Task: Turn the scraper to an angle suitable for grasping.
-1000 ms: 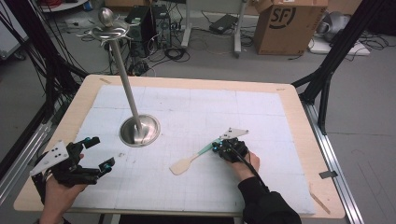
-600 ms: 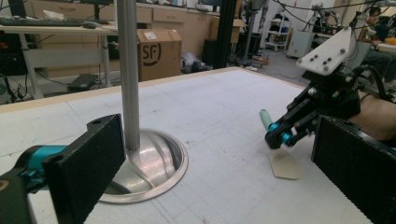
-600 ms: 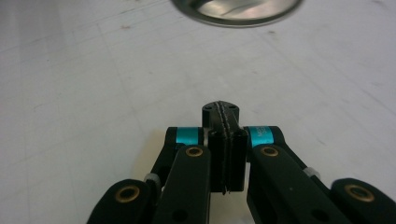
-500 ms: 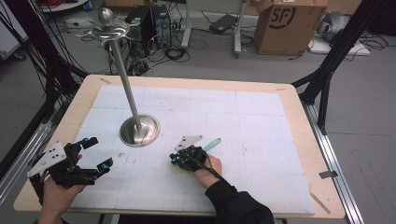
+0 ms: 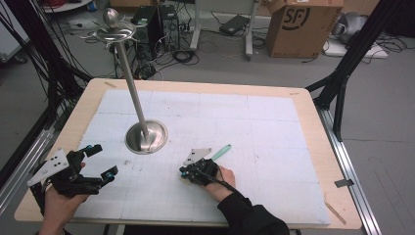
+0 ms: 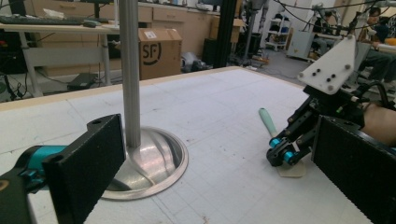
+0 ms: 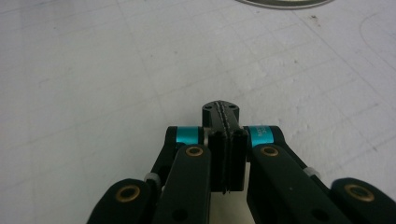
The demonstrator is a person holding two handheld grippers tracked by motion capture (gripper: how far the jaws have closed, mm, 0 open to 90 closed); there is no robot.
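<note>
Since half a second ago, my right gripper (image 5: 188, 171) sits in almost the same spot, near the middle of the table's near half, and the spatula (image 5: 221, 152) has not shifted from beside it. Its jaws are pressed flat together with nothing between them, as the right gripper view shows. From the left gripper view I see it resting on the spatula's pale blade, with the green handle pointing away to the far right. My left gripper (image 5: 100, 161) hovers at the near left corner, jaws spread wide and empty. Between them, slightly farther off, stands the metal stand (image 5: 146, 137), its pole rising from a round dished base on the white mat (image 5: 274, 127). A cardboard box (image 5: 303, 27) sits on the floor beyond the table (image 5: 313, 117).
</note>
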